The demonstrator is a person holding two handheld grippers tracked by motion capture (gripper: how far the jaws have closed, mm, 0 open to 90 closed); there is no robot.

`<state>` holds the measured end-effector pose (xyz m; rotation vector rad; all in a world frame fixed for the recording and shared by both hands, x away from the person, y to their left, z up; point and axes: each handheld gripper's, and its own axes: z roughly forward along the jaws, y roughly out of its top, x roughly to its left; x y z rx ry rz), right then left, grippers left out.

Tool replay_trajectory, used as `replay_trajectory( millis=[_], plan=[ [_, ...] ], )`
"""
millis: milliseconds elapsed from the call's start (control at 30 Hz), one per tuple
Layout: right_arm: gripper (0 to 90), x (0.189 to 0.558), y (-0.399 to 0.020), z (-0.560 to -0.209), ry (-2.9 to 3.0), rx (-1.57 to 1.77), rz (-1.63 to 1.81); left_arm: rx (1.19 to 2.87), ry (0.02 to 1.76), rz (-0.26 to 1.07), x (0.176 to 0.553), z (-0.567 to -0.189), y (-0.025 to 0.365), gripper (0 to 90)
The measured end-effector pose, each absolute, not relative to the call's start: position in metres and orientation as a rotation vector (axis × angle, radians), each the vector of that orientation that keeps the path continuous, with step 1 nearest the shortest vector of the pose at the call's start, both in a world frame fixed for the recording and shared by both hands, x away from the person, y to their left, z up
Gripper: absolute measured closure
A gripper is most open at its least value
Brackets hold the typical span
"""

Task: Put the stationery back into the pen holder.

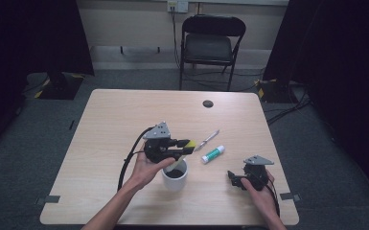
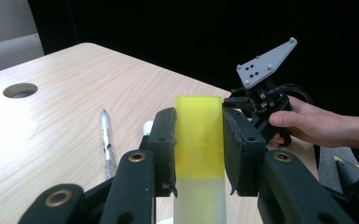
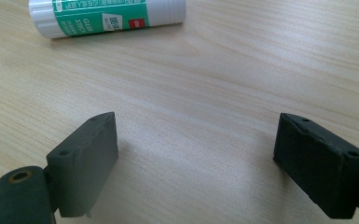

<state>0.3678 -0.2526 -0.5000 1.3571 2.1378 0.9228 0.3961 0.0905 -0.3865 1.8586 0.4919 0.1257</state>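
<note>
Pale wood surface (image 1: 115, 124). My left claw (image 1: 186, 147) clamps yellow-capped marker (image 2: 199, 140) over white cup (image 1: 175, 175); right claw (image 3: 205, 158) idle, gaping, near glue stick (image 3: 107, 16).

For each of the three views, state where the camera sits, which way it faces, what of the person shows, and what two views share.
High view: above the person's side, looking forward and down on the table; both forearms show.
Left gripper view: on the left hand-held gripper, looking along its jaws clamping a yellow-capped marker; the other hand shows.
Right gripper view: on the right hand-held gripper, jaws open, facing the tabletop.
Shared: the glue stick also lies in the high view.
</note>
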Motion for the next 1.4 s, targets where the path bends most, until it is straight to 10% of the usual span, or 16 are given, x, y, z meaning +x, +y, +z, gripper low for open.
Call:
replay_trajectory(
  millis=[1400],
  plan=[
    [12.6, 0.368, -0.253, -0.5, 2.141, 1.351, 0.926, 1.956, 0.514, 0.159, 0.378, -0.398, 0.129, 67.0]
  ],
)
